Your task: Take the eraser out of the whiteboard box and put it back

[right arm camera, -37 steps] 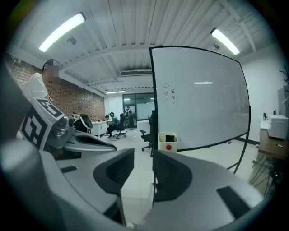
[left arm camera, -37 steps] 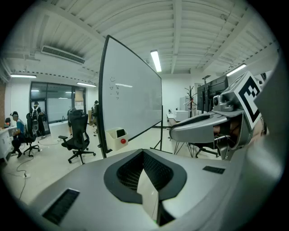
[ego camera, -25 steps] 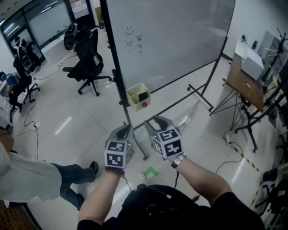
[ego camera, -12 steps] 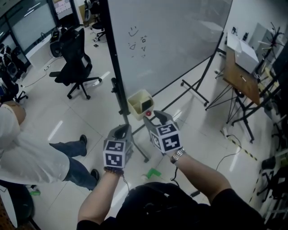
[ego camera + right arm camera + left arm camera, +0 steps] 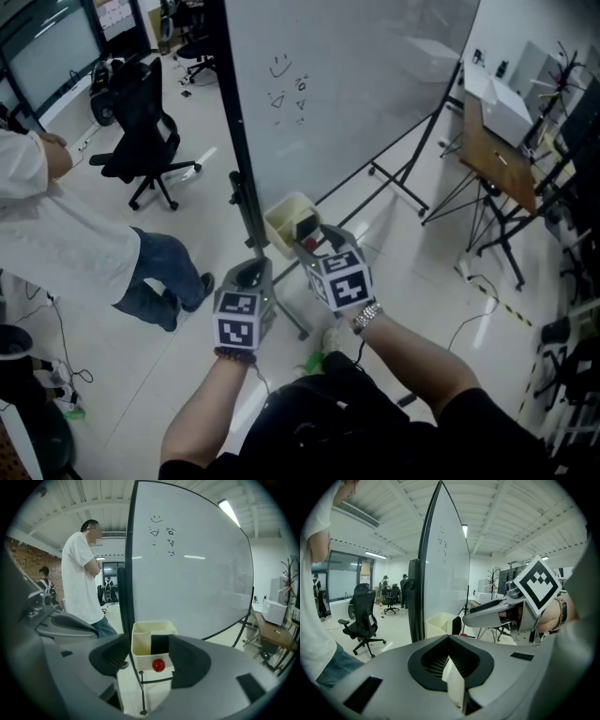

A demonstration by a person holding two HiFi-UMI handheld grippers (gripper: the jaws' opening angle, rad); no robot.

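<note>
Up front: right gripper is lining up on the whiteboard box.
Left gripper is idling, jaws together, empty; right jaws have just been opening, nothing between yet, framing the eraser standing in the box, likely for the pick.

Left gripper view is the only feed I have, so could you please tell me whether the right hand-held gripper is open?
Observer: Yes. The right hand-held gripper has its jaws wide apart. They have just been opening, and nothing is pressed between them.
Operator: Thank you. Is the eraser in the box?
Observer: It is. The black eraser stands inside the cream box, towards its right side in the right gripper view.
Operator: And where does that gripper aim?
Observer: Straight at the box. Its front wall, with a red round thing on it, shows framed between the jaws.
</note>
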